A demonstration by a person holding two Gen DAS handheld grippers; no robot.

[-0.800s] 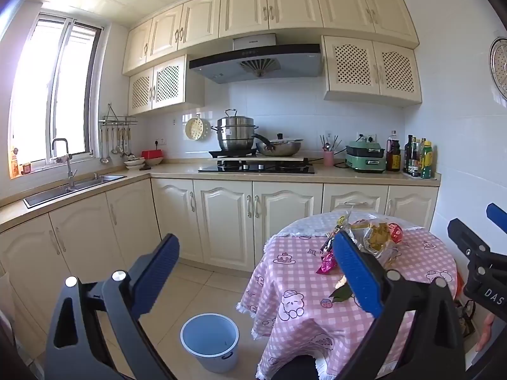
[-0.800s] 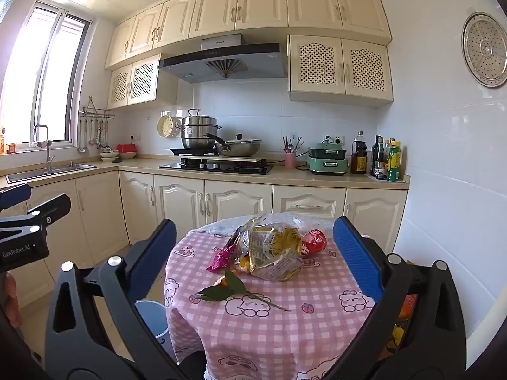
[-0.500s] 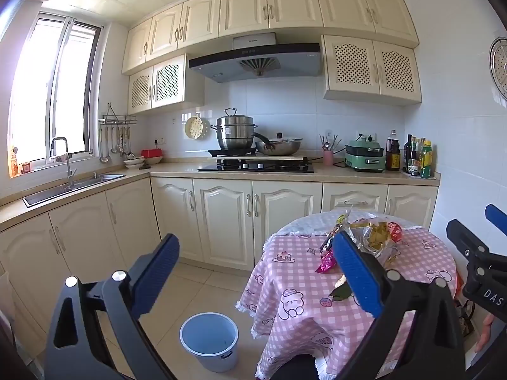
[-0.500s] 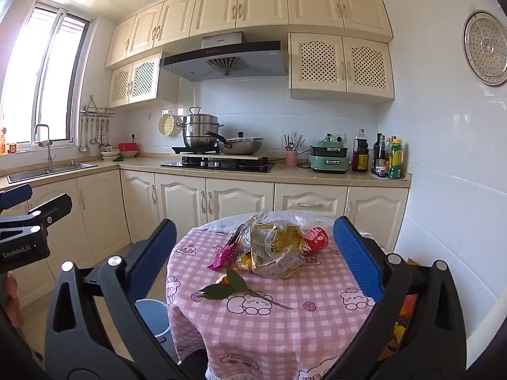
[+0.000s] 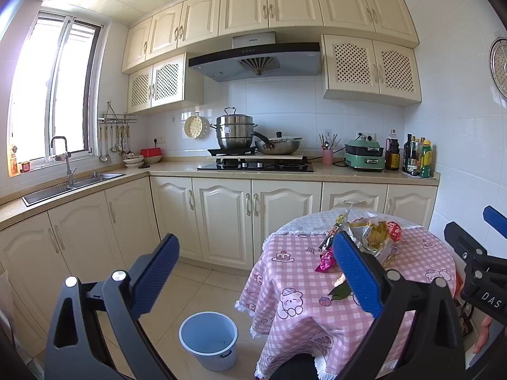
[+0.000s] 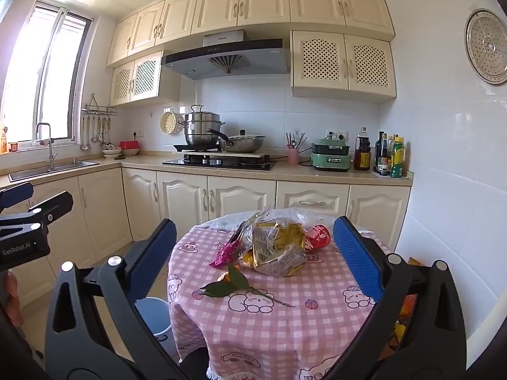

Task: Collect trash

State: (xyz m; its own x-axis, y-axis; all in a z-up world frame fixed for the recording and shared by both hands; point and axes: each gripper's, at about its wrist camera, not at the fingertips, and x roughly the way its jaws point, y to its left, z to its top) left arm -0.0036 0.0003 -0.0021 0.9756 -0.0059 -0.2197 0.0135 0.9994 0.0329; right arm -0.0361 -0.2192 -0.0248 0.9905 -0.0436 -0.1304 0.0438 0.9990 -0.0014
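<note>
A pile of trash lies on a round table with a pink checked cloth [image 6: 317, 323]: crumpled gold and clear wrappers [image 6: 275, 247], a magenta wrapper [image 6: 223, 255], a red cup [image 6: 318, 237] and a leafy twig [image 6: 234, 285]. The pile also shows in the left wrist view [image 5: 370, 237]. A light blue bucket [image 5: 209, 340] stands on the floor left of the table. My right gripper [image 6: 255, 253] is open and empty, held short of the pile. My left gripper [image 5: 255, 272] is open and empty, over the floor left of the table.
Cream base cabinets [image 5: 221, 218] run along the back and left walls. The counter holds a stove with pots [image 5: 253, 145], a sink [image 5: 73, 183], a green cooker [image 5: 364, 156] and bottles [image 5: 415, 158]. A white tiled wall [image 6: 459, 190] stands close on the right of the table.
Both grippers have drifted very slightly; the view has hardly shifted. Both stay open and empty. The trash has not moved.
</note>
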